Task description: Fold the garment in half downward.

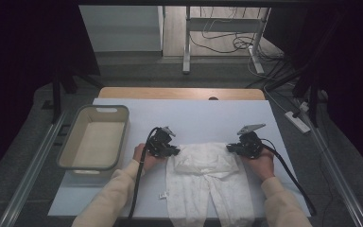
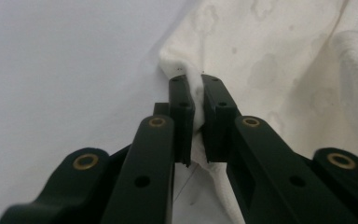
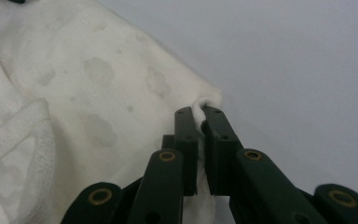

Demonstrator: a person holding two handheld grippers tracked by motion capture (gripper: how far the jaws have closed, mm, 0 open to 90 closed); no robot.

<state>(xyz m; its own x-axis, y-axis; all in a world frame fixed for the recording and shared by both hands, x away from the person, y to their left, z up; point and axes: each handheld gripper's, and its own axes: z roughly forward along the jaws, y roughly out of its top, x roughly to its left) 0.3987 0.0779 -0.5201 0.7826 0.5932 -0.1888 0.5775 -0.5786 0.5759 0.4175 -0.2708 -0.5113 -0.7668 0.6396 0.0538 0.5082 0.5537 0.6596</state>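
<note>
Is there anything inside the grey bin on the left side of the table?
No, the high view shows the bin with a bare bottom, and the white pants lie on the table beside it.

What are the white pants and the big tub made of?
The white pants look like soft cotton cloth: matte, wrinkly, with a faint printed pattern, and they bunch up where each gripper pinches them. The tub looks like hard plastic: smooth, pale walls with a rounded grey rim. I can't be sure of either from looks alone.

Cream sleeves (image 1: 115, 198), black brass-riveted grippers, trailing black cables (image 1: 290, 175)
</note>
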